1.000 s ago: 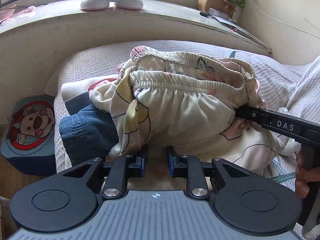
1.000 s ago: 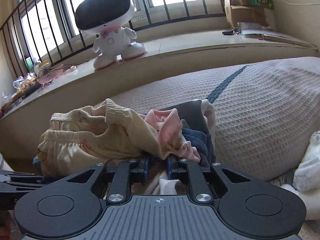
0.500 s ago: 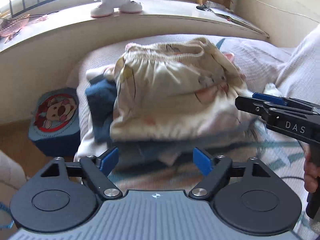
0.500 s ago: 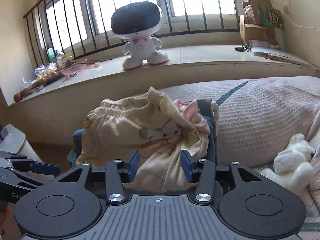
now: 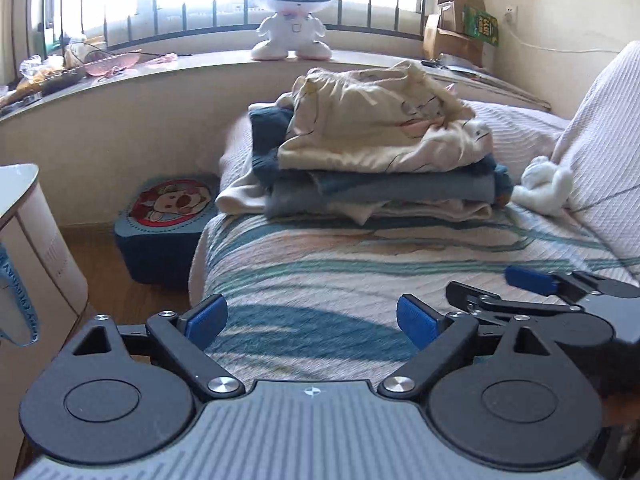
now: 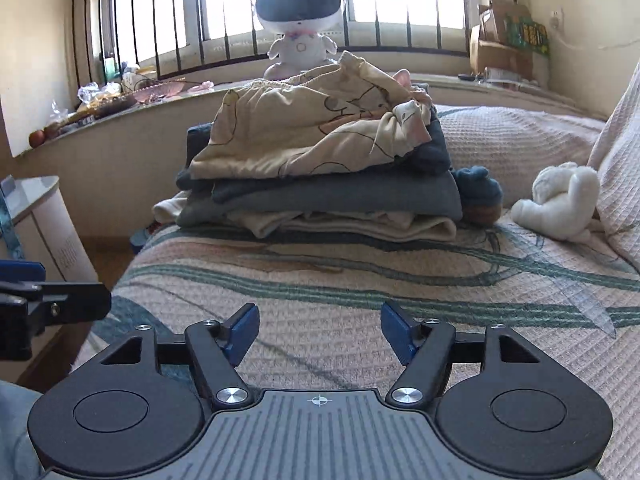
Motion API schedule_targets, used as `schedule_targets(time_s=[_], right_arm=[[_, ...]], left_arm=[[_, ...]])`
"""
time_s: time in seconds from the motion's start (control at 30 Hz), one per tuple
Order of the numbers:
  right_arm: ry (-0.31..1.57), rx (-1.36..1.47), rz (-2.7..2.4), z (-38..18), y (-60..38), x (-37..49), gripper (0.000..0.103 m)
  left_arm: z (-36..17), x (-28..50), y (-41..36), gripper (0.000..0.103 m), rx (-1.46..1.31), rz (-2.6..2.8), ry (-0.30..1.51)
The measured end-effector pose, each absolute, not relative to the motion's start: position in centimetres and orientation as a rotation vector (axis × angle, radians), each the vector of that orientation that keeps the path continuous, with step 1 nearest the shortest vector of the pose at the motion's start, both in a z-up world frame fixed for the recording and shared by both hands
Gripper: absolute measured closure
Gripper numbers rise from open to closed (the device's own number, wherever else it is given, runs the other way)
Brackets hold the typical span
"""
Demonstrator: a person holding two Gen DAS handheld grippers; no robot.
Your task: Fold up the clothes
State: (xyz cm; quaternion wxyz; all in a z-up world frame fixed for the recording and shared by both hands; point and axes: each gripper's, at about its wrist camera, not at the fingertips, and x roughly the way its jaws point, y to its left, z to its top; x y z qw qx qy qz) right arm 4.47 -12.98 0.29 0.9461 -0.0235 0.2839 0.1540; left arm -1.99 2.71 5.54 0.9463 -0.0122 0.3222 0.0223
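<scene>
A cream printed garment (image 5: 380, 128) (image 6: 316, 128) lies on top of a pile of folded blue and cream clothes (image 5: 376, 192) (image 6: 332, 200) at the far end of the bed. My left gripper (image 5: 312, 322) hovers well back from the pile over the striped bedspread, its jaws opening with nothing between them. My right gripper (image 6: 318, 332) is likewise back from the pile, jaws opening and empty. In the left wrist view the right gripper (image 5: 516, 292) shows at the lower right.
A patterned bedspread (image 5: 360, 272) covers the bed. A white plush toy (image 6: 560, 200) lies right of the pile by a pillow (image 5: 600, 152). A robot toy (image 5: 296, 4) stands on the windowsill. A blue cushion (image 5: 168, 224) and white cabinet (image 5: 32, 248) sit on the left floor.
Both grippers let go of the cream garment, opened, and drew back from the pile. The garment now rests on top of the stack.
</scene>
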Motion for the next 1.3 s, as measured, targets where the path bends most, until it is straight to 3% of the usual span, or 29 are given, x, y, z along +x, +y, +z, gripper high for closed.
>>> schedule_targets(time_s=[0.27, 0.43, 1.3], right_arm=[[0.562, -0.063, 0.306, -1.9, -11.9, 4.9, 0.018], [0.58, -0.007, 0.279, -3.1, -12.7, 5.9, 0.0], [0.575, 0.008, 0.265, -3.4, -13.1, 5.8, 0.0]], left_arm=[[2.5, 0.3, 2.7, 0.007, -0.039, 0.022, 0.725], [0.8, 1.6, 2.9, 0.003, -0.075, 0.005, 0.792], [0.0, 2.0, 3.8, 0.0, -0.156, -0.008, 0.836]])
